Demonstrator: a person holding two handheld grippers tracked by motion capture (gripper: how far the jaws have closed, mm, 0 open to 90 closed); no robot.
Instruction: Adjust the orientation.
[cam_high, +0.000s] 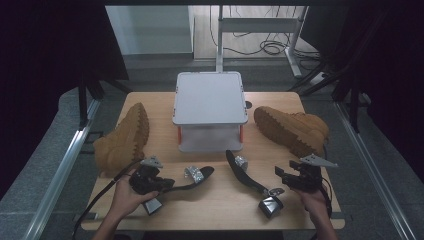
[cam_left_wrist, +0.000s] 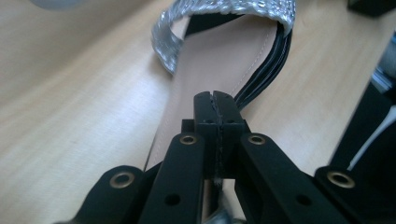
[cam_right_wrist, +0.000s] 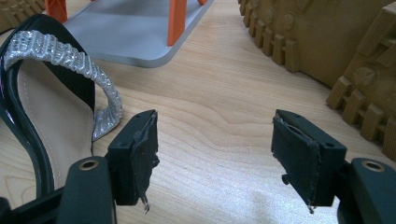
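We see a wooden table (cam_high: 210, 200) with a small grey two-tier shelf (cam_high: 210, 97) on orange posts at its middle, a tan work boot (cam_high: 122, 137) lying on its side to the left of the shelf and a second tan boot (cam_high: 292, 127) on its side to the right, soles turned toward the shelf.

Nearer the person lie two black high-heeled sandals with glittering silver toe straps. The left sandal (cam_high: 192, 177) lies just ahead of the left gripper (cam_high: 165, 184), its toe pointing toward the shelf and its block heel back by the hand. In the left gripper view that claw is clenched: the two black pads meet with no gap that we can make out, right above the beige insole of the sandal (cam_left_wrist: 219, 65), with the silver strap (cam_left_wrist: 224, 7) beyond the tips. A thin edge seems caught between the pads, but we cannot tell for certain that it is part of the shoe.

The right sandal (cam_high: 247, 180) lies between the two hands, toe toward the shelf, heel toward the table's near edge. The right gripper (cam_high: 280, 172) sits just to its right, released, jaws wide apart. In the right gripper view (cam_right_wrist: 215, 154) bare tabletop shows between the pads, the sandal (cam_right_wrist: 51, 116) lies beside and outside the left jaw, and the boot's lugged sole (cam_right_wrist: 327, 42) rises beyond the right one.
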